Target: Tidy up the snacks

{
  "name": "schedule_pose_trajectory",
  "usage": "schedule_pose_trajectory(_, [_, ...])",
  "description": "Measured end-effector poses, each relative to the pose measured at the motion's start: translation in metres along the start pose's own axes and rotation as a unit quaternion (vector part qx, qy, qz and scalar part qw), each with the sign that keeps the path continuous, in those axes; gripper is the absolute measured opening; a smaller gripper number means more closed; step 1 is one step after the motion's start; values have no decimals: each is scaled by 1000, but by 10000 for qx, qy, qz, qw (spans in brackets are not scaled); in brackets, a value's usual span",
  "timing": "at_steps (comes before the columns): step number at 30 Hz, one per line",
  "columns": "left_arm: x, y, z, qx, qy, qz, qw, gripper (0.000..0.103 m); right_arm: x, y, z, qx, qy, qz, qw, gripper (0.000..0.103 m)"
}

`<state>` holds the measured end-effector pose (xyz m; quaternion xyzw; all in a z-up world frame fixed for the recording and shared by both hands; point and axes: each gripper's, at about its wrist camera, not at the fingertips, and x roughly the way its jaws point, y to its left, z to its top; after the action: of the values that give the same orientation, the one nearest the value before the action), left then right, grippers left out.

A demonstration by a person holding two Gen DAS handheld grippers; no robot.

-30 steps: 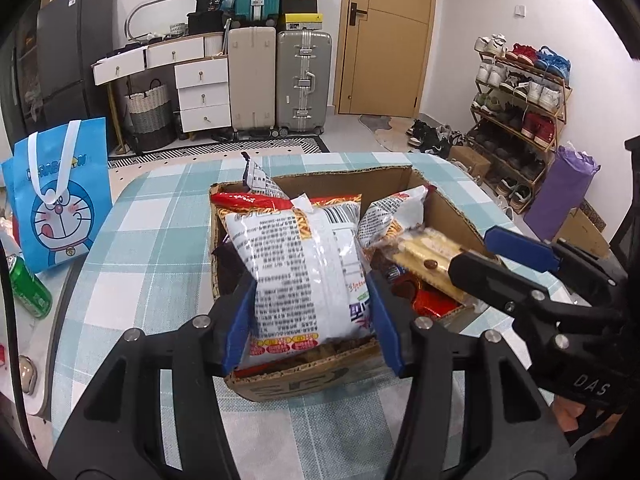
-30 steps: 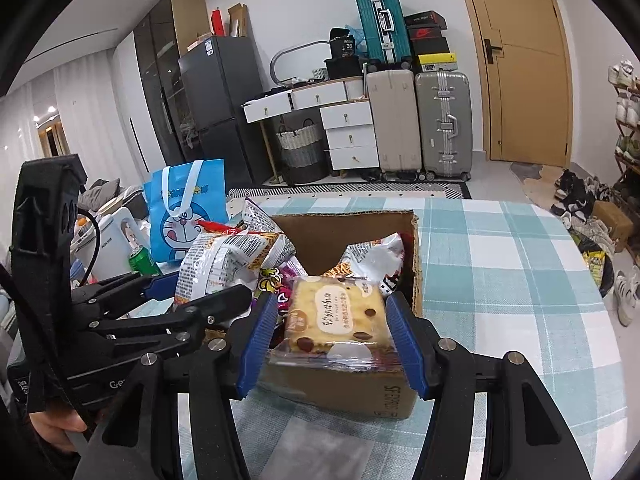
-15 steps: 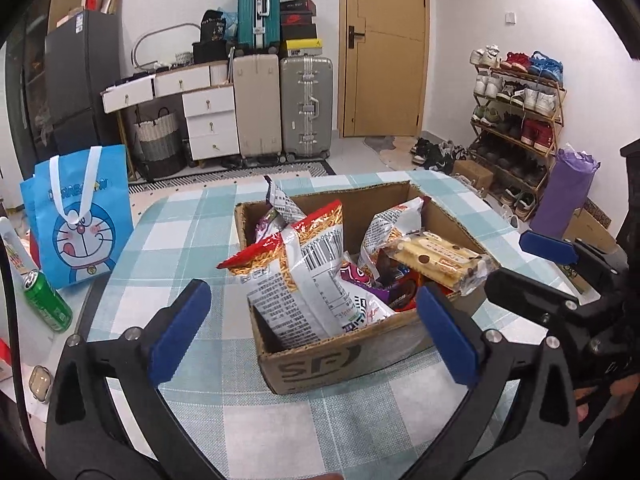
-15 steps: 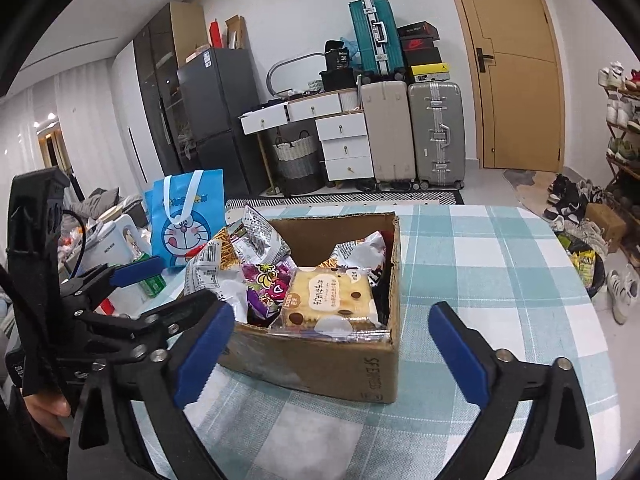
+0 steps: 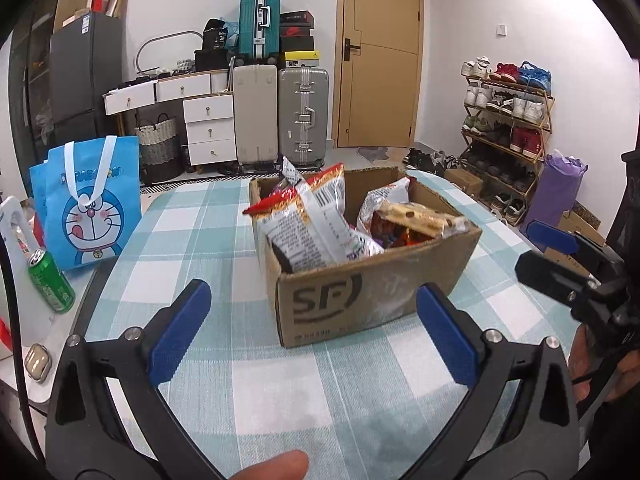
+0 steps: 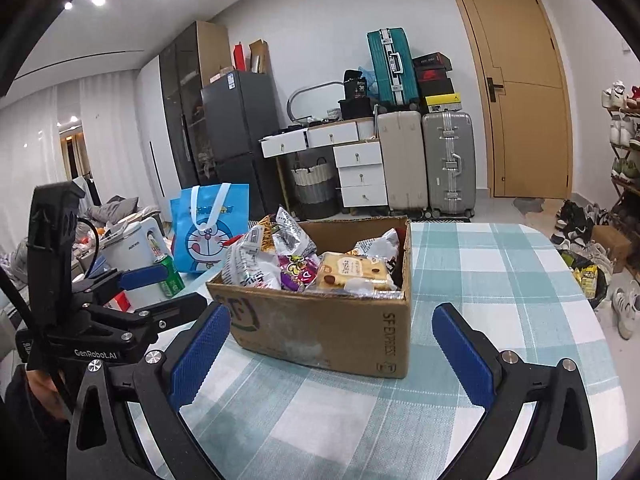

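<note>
Now snack box [image 5: 372,280] beyond hand-held gripper [image 5: 316,326].

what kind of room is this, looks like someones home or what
Most likely a lived-in home, an entry or living area. A shoe rack full of shoes stands by a wooden door, suitcases are stacked against the wall, and a fridge stands behind the checked table.

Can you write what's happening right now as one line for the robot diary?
left gripper: jaws just opened, empty | right gripper: jaws just opened, empty | snacks: in cardboard box | box on checked table
</note>
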<state>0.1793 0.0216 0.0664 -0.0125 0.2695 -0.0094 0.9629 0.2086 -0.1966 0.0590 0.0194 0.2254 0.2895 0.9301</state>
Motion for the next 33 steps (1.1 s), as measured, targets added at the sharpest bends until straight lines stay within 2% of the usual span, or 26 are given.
schedule_pose_trajectory(7, [-20, 4, -31, -70, -69, 21, 9999, 102, -22, 2, -18, 120, -125, 62, 9998, 102])
schedule_pose_trajectory(15, [-41, 8, -59, -56, -275, 235, 9993, 103, -36, 7, -36, 28, -225, 26, 9997, 102])
schedule_pose_trajectory(33, [-48, 20, -63, -328, -752, 340, 9960, 103, -41, 15, -45, -240, -579, -251, 9977, 102])
